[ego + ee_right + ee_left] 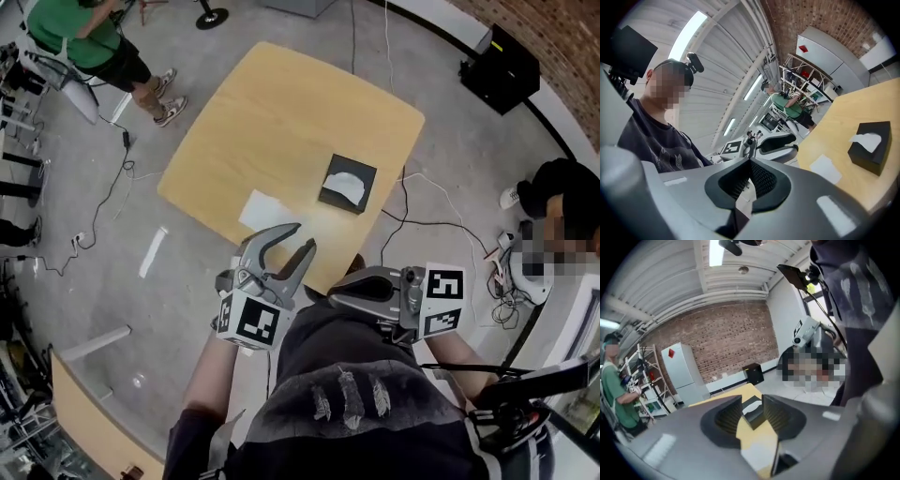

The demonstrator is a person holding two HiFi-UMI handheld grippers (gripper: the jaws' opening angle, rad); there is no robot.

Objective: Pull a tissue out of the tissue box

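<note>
- The fingers of my left gripper (pixel 752 399) stood partly apart with nothing touching the ribbed pads. I judge I held them that way to be ready to close on the tissue.
- The fingers of my right gripper (pixel 750 163) were pressed together on nothing. It probably had no job yet, unless the box needed steadying.
- Both grippers hung low in the head view, close to my body and well short of the task's things.
- The black cardboard tissue box (pixel 362 172) sat right of centre in that frame, near the right edge of the light wooden table (pixel 281 112). A crumpled white tissue (pixel 347 186) puffed out of its top slot, not yet pulled.
- A flat white sheet (pixel 262 212) lay on the table, near the box's lower left.
- Only the left gripper view showed the box framed in the gap between my open fingers, so I judge the aim was good.
- Only the right gripper view showed the tissue standing above the box's top, at that frame's right, with my left gripper in profile near its centre.
- Only the head view showed both grippers and the box together.
</note>
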